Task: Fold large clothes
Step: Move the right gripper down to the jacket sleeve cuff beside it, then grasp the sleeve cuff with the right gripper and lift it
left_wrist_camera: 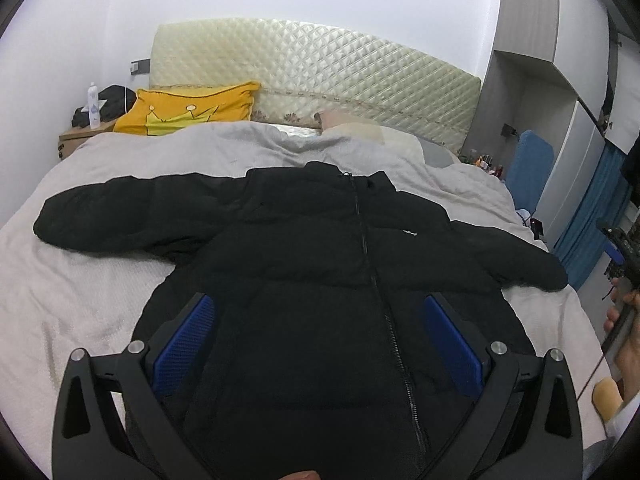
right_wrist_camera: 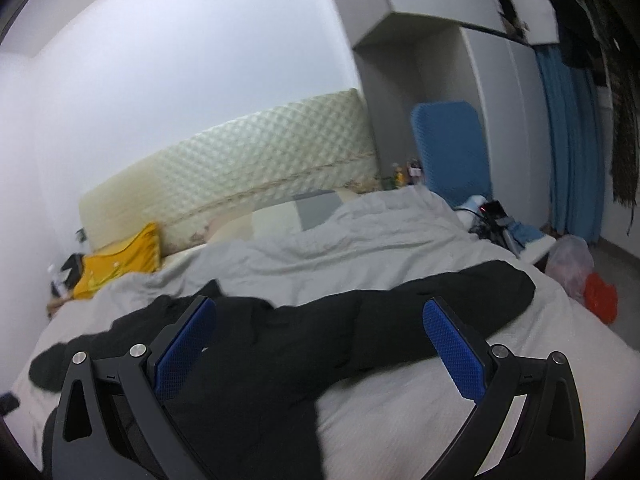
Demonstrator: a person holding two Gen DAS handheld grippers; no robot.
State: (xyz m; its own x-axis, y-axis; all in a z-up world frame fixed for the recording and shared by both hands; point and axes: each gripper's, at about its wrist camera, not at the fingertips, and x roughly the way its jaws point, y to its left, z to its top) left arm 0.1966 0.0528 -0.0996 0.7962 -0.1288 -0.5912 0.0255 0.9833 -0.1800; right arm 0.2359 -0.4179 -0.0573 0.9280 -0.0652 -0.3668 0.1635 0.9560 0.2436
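Hovering both claws spread wide, empty: left claw (left_wrist_camera: pixel 316 336) over the black jacket (left_wrist_camera: pixel 304 264) lying flat, zipped, sleeves out on the bed (left_wrist_camera: pixel 80 288); right claw (right_wrist_camera: pixel 320 340) above its right sleeve (right_wrist_camera: pixel 440 296). Risk: puffy fabric slips a shallow pinch, or I grab the duvet too.

No word, number or brand can be read in either view. The black jacket (left_wrist_camera: pixel 320 280) carries a small white mark on its chest — too small to make out. The white bottle (left_wrist_camera: pixel 93 105) has a blue label, its print blurred. The yellow pillow (left_wrist_camera: pixel 188 109) shows only a crown drawing — no lettering.
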